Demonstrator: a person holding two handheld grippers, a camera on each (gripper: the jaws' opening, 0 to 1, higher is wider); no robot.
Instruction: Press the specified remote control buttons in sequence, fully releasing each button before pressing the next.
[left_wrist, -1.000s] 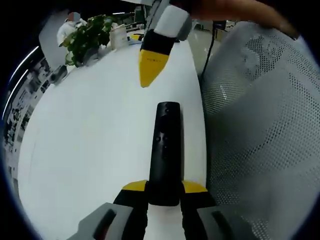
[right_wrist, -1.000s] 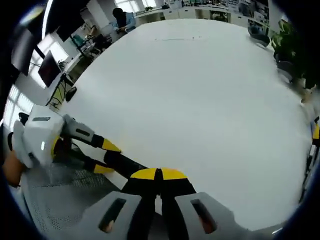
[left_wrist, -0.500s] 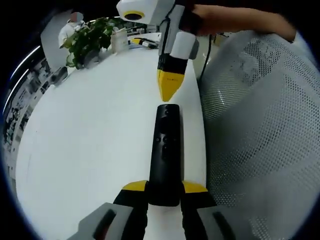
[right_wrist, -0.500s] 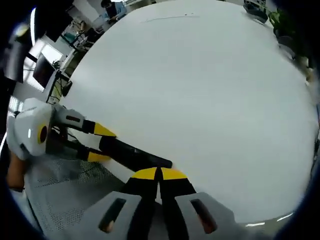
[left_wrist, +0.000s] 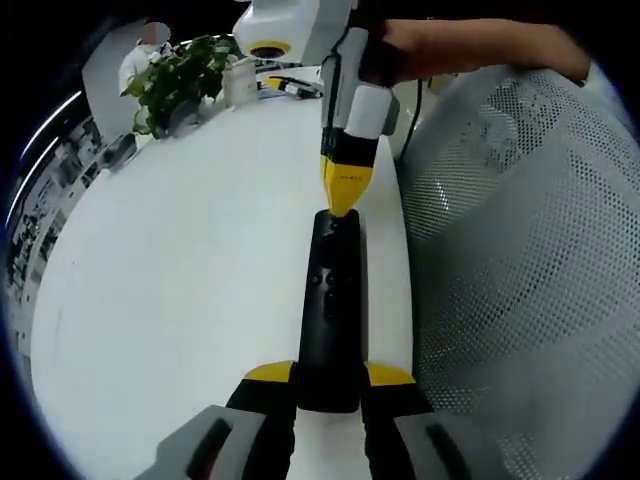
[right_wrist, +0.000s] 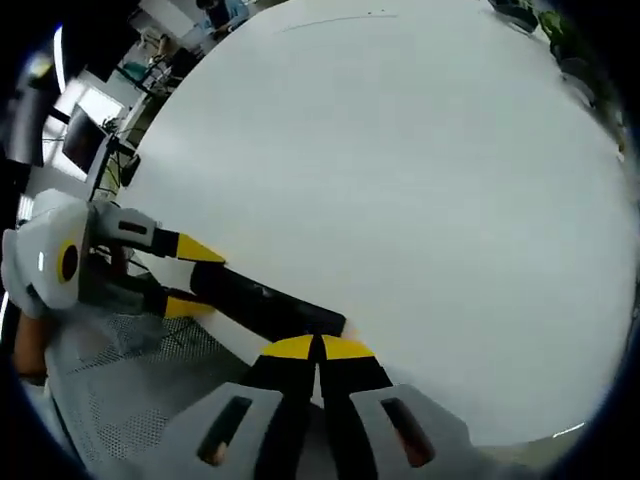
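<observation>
A long black remote control (left_wrist: 330, 300) lies just above the white table (left_wrist: 180, 280), along its right edge. My left gripper (left_wrist: 330, 372) is shut on its near end, yellow pads on either side. My right gripper (left_wrist: 342, 200) comes down from above, shut, and its yellow tip touches the remote's far end. In the right gripper view, the right gripper (right_wrist: 318, 346) has its jaws together, right at the end of the remote (right_wrist: 270, 305). The left gripper (right_wrist: 200, 278) grips the remote from the left.
A grey mesh chair back (left_wrist: 520, 250) stands close on the right of the table edge. A potted plant (left_wrist: 175, 75) and a white container (left_wrist: 238, 75) sit at the far end. A person's hand (left_wrist: 450, 45) holds the right gripper.
My right gripper has come down and nearer, from well above the table to touching the remote's far end. The left gripper and the remote have stayed put.
</observation>
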